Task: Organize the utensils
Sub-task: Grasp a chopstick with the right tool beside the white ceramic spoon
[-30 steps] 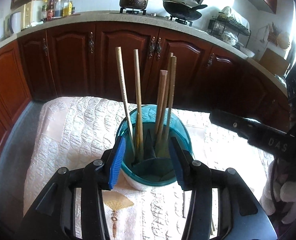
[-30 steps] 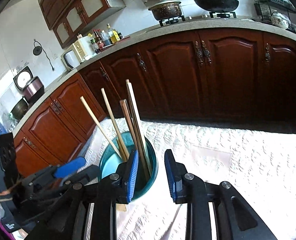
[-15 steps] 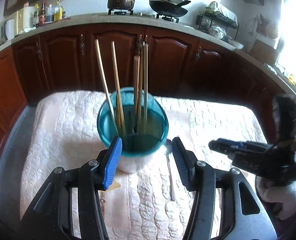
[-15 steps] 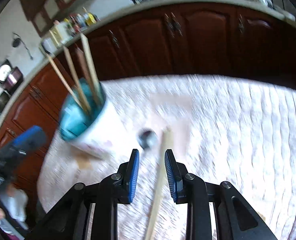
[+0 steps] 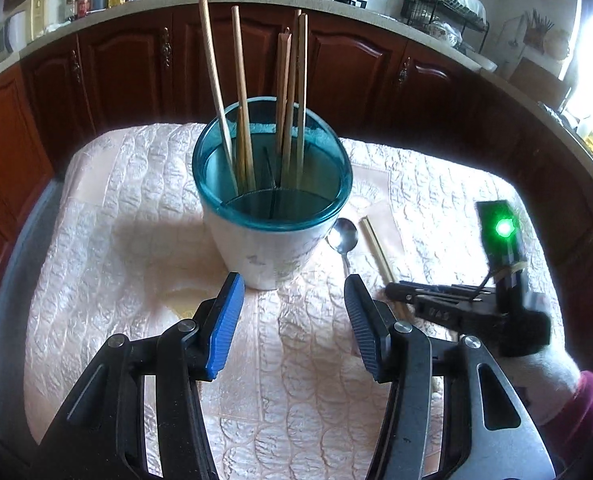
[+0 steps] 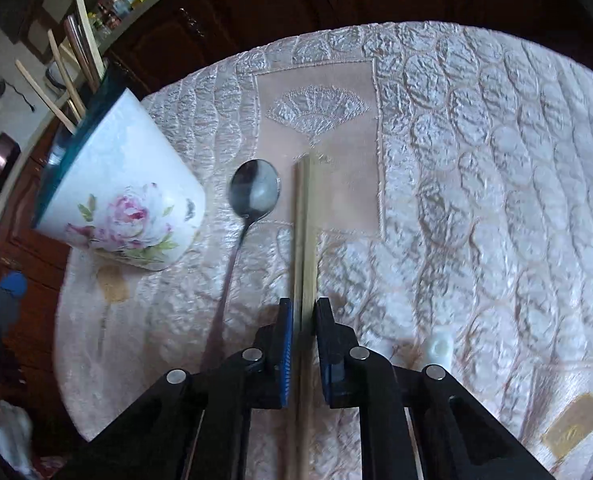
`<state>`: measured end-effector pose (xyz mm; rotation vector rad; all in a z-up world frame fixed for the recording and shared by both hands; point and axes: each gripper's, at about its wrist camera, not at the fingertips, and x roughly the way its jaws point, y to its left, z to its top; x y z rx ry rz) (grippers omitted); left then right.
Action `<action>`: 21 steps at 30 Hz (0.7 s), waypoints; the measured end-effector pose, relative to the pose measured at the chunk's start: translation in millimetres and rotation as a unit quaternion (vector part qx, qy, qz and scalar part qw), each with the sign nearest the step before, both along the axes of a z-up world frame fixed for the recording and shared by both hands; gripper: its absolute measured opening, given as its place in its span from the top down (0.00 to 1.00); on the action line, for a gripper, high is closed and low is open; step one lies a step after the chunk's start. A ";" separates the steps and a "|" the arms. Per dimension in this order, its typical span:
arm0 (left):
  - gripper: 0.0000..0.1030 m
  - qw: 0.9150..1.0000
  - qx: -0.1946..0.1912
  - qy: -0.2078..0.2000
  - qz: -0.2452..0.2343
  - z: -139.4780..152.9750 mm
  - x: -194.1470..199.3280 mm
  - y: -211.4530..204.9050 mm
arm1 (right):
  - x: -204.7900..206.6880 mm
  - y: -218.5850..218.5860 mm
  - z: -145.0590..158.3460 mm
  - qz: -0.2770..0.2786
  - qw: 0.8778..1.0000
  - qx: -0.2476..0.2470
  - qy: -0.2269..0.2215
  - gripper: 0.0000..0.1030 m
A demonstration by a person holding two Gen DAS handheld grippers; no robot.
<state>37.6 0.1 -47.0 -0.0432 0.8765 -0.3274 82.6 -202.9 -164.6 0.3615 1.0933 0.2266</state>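
A white flowered cup (image 5: 264, 248) with a teal inside stands on the quilted cloth, with several wooden chopsticks (image 5: 240, 120) upright in it. My left gripper (image 5: 292, 284) is open just in front of the cup's base and holds nothing. To the right of the cup lie a metal spoon (image 6: 255, 190) and a pair of chopsticks (image 6: 305, 232) side by side. My right gripper (image 6: 304, 308) is low on the cloth. Its jaws are closing on the lying pair, which fills the narrow gap between them. In the left wrist view, the right gripper (image 5: 390, 292) sits over the same chopsticks (image 5: 376, 248).
The pale quilted cloth (image 5: 116, 240) covers a table, with dark wooden cabinets (image 5: 128, 64) close behind it. A small white piece (image 6: 438, 348) and a gold patch (image 6: 572, 424) lie right of my right gripper. A gloved hand (image 5: 544, 364) holds the right gripper.
My left gripper drew back from around the cup and widened a little. My right gripper dropped from beside the cup to the table, and its jaws narrowed onto the lying chopsticks.
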 end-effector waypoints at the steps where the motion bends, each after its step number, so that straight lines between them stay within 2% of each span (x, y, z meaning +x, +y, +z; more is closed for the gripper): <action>1: 0.50 1.000 0.000 0.002 0.001 -1.3 0.1 1.5 | -6.8 -0.7 2.1 0.003 1.000 0.004 -0.001 0.90; 7: 0.50 1.000 0.002 0.014 0.007 -14.1 -0.7 12.4 | -61.1 20.3 5.8 0.053 0.996 0.071 0.009 0.90; 10: 0.50 0.999 0.012 0.029 0.010 -27.7 -1.8 18.9 | -76.3 47.3 -3.7 0.077 0.994 0.076 0.022 0.90; 13: 0.50 0.999 0.020 0.044 0.017 -39.6 -3.2 26.5 | -77.1 64.9 -12.9 0.092 0.993 0.054 0.041 0.90; 17: 0.50 0.998 0.024 0.051 0.030 -47.1 -6.7 40.7 | -63.3 68.1 1.6 0.093 0.996 0.008 0.010 0.88; 21: 0.50 0.997 0.023 0.055 0.039 -50.8 -5.0 48.6 | -36.6 70.7 1.9 0.100 0.995 -0.006 0.004 0.88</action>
